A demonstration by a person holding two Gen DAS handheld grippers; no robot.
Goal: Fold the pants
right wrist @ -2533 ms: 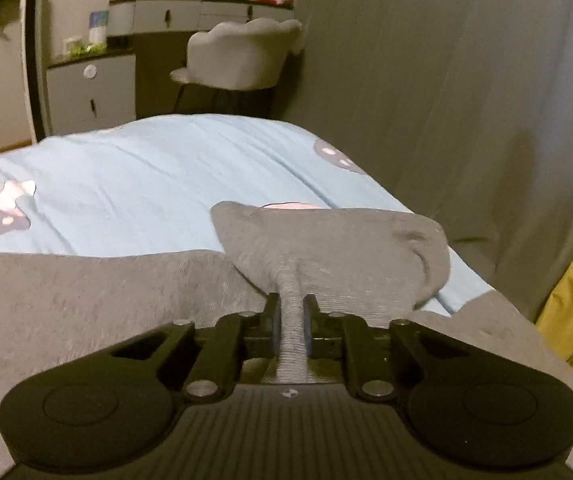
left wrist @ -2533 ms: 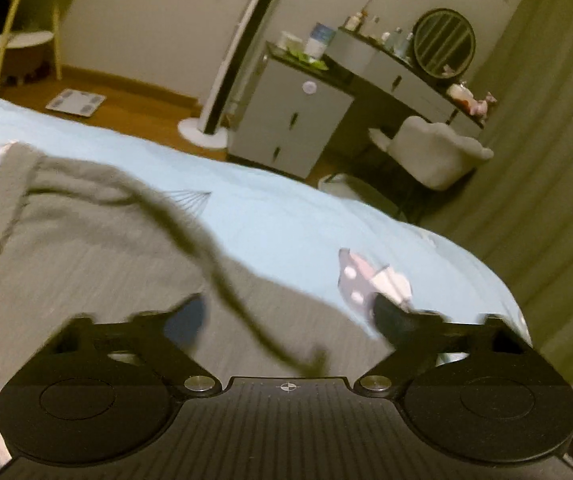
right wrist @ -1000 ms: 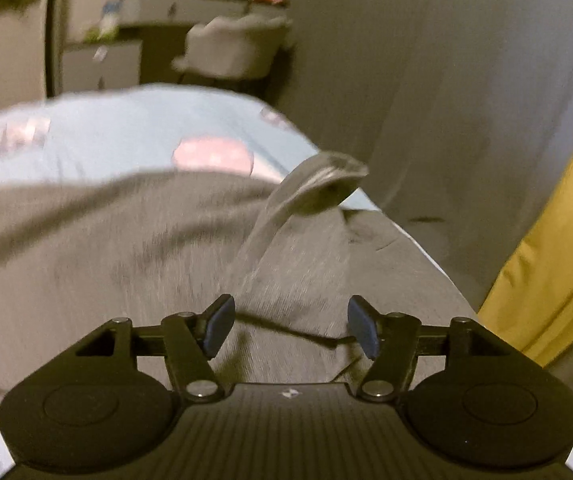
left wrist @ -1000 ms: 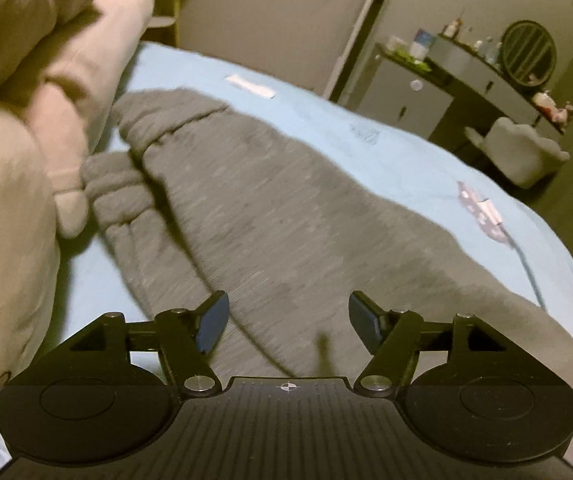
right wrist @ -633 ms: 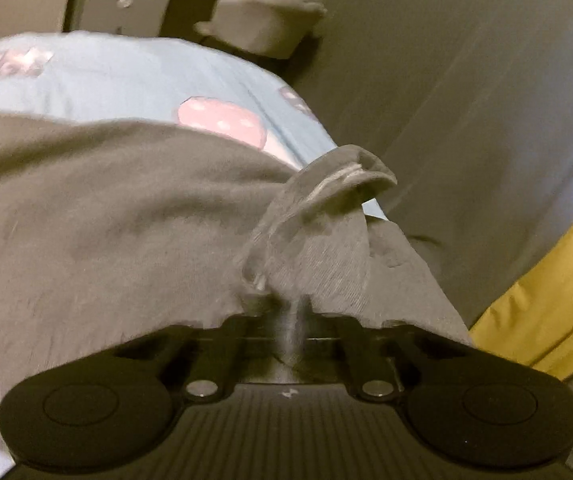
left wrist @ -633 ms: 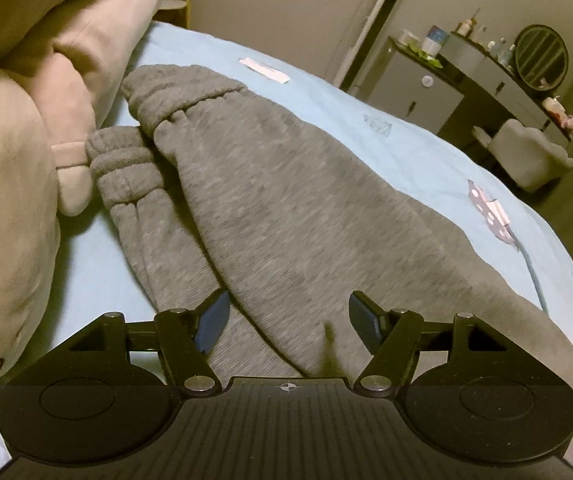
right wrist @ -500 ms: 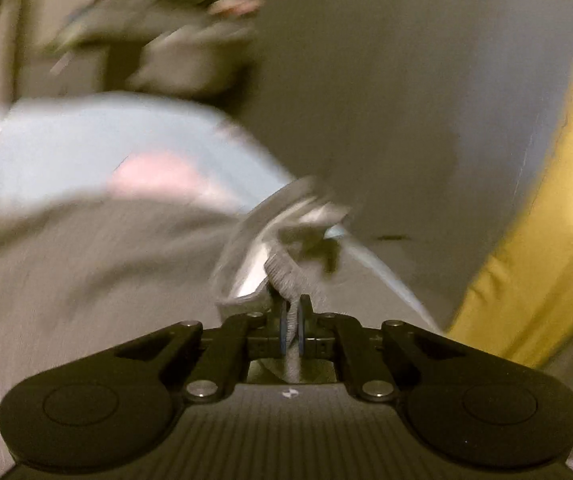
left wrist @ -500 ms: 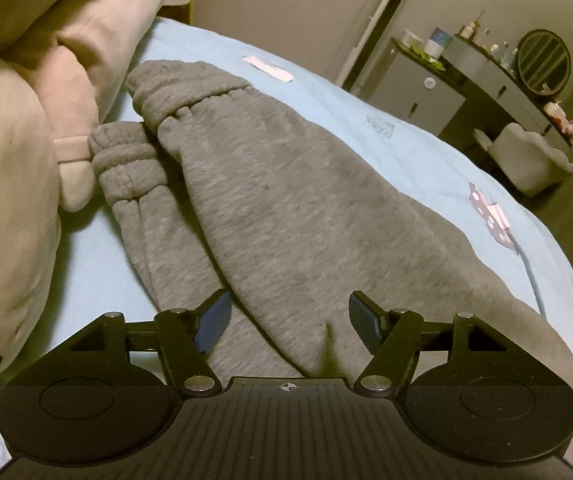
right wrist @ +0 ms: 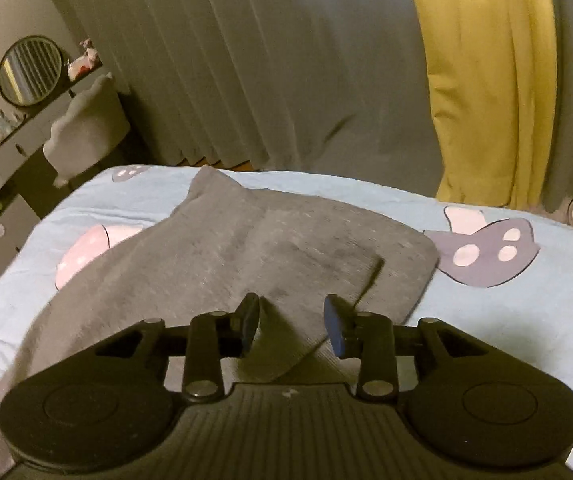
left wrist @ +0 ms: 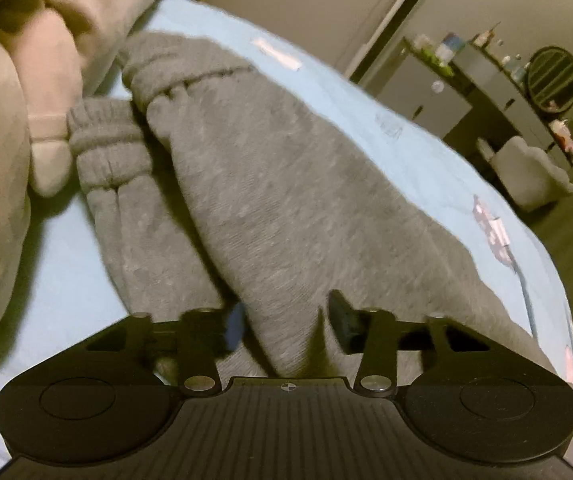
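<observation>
The grey sweatpants lie along the light blue bed sheet, both ribbed leg cuffs at the far left by the pillows. My left gripper is open, its jaws on either side of a raised fold of a pant leg. In the right wrist view the waist end of the pants lies flat with a dark drawstring on top. My right gripper is open and empty, just above the near edge of the fabric.
Beige pillows crowd the left of the bed. A grey dresser with a round mirror and a padded chair stand beyond the bed. Grey curtains and a yellow curtain hang behind the bed's far edge.
My right gripper has let go of the waist fabric, opened and lifted; the fabric now lies flat. My left gripper has moved forward, its open jaws now around a fold of the pant leg.
</observation>
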